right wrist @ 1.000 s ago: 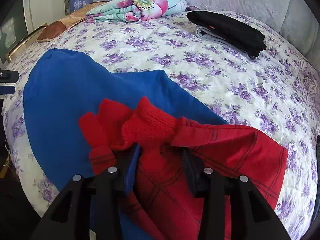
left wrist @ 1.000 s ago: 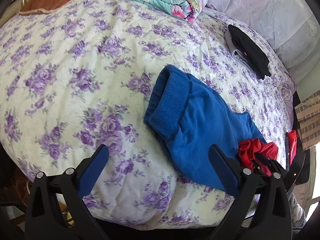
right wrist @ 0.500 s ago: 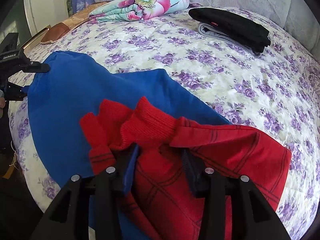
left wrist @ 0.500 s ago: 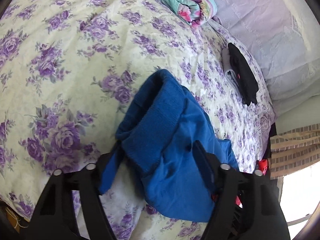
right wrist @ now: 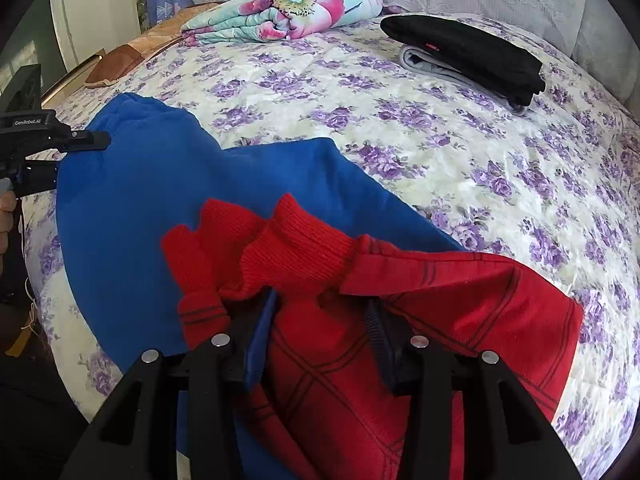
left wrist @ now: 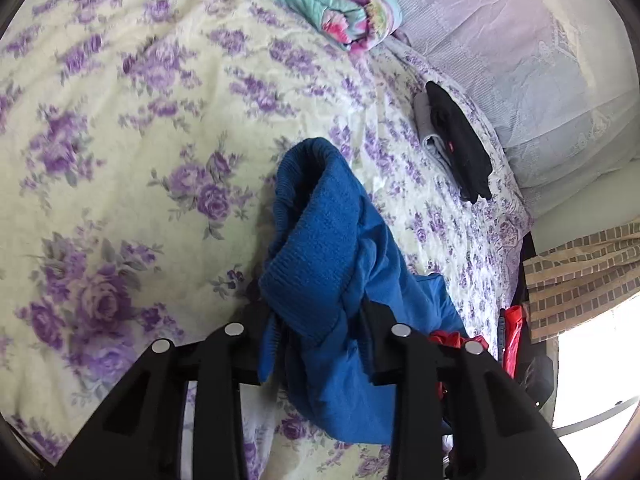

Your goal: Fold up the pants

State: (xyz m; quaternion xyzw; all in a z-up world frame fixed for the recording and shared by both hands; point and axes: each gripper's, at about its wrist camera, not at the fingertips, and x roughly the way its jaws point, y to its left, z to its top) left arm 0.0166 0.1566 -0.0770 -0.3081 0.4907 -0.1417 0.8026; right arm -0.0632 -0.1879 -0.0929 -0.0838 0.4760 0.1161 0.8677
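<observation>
Gripping pants (left wrist: 320, 240): left gripper (left wrist: 316, 344) jaws just closed on blue cuff; right gripper (right wrist: 320, 316) holds red cuff.

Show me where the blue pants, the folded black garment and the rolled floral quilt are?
blue pants (left wrist: 320, 236): left wrist view, on the ribbed cuff bunched between the fingers.
folded black garment (right wrist: 472, 50): right wrist view, on its top face.
rolled floral quilt (right wrist: 288, 12): right wrist view, on the pink flower print.

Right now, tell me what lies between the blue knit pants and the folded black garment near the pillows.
Only bare purple-flowered bedsheet separates the blue knit pants from the folded black garment, seen clearly in the right wrist view.
</observation>
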